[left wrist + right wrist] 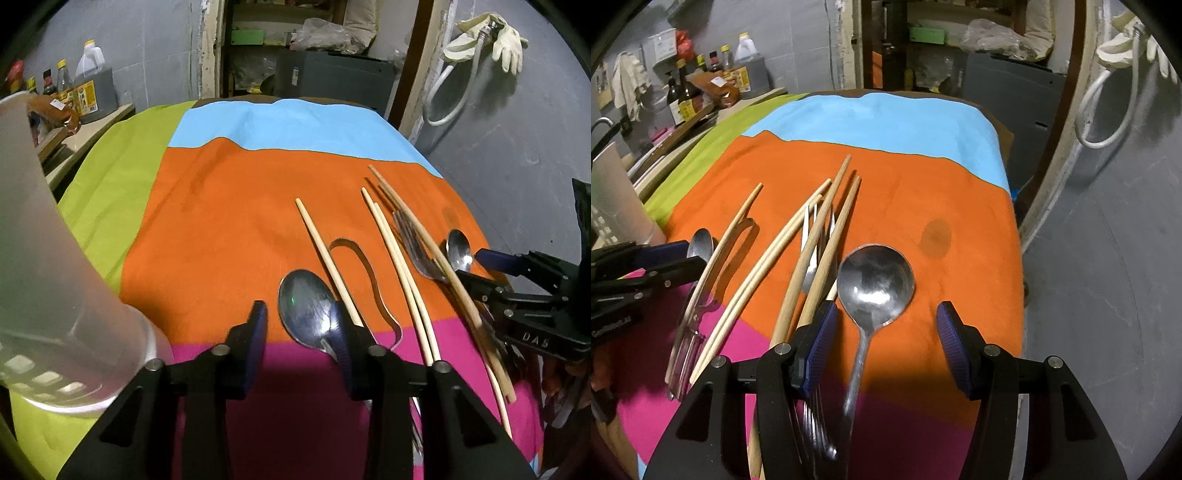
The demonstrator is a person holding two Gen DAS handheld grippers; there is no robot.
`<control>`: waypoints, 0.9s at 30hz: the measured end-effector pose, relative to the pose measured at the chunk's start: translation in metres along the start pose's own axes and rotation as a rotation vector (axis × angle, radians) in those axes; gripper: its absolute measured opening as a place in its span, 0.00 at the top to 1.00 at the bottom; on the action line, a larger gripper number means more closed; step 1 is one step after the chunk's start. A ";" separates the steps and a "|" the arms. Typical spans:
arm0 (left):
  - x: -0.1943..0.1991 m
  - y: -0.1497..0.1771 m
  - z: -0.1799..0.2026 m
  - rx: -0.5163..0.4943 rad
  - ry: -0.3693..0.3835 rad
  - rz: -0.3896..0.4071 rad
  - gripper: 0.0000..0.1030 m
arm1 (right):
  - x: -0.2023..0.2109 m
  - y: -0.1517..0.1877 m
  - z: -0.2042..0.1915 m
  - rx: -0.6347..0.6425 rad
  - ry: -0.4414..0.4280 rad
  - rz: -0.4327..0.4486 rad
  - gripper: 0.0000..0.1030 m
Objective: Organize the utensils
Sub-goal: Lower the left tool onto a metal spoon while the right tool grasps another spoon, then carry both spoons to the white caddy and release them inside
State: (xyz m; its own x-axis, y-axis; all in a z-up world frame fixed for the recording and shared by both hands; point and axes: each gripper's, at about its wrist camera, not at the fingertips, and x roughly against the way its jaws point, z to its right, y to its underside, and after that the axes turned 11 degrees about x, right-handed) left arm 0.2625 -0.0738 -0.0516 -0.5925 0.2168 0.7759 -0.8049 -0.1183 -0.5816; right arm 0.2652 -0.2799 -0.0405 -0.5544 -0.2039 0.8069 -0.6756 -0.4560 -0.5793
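Note:
A large steel spoon [306, 310] lies on the colour-block cloth [221, 221], its bowl between the fingertips of my left gripper [299, 306]. The jaws stand apart, and the left pad is clear of the bowl. My right gripper [888, 306] is open astride a second big spoon [875, 280], whose handle runs back between the fingers untouched. Between the two spoons lie several chopsticks [768, 266], a fork [812, 236] and a looped metal utensil [369, 280]. A frosted utensil holder [55, 258] stands at the far left.
The table's right edge [1019, 258] drops to a grey floor. A counter with bottles [687, 96] runs along the left. Rubber gloves [491, 40] and a hose hang on the right wall. Shelves stand behind the table.

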 end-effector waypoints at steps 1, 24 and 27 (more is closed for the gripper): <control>-0.001 -0.001 -0.001 0.005 0.005 -0.002 0.79 | -0.002 -0.001 -0.001 0.002 -0.002 0.000 0.47; 0.071 0.016 0.015 -0.046 0.015 0.356 1.00 | 0.051 0.002 -0.026 -0.013 0.146 0.287 0.60; 0.094 0.017 0.013 -0.028 0.019 0.466 1.00 | 0.076 0.001 -0.038 0.002 0.210 0.394 0.60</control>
State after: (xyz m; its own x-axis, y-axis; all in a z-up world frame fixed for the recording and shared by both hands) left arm 0.1931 -0.0677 0.0146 -0.8898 0.1645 0.4256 -0.4514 -0.1813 -0.8737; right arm 0.2040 -0.2629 0.0154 -0.8560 -0.1821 0.4839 -0.3923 -0.3808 -0.8373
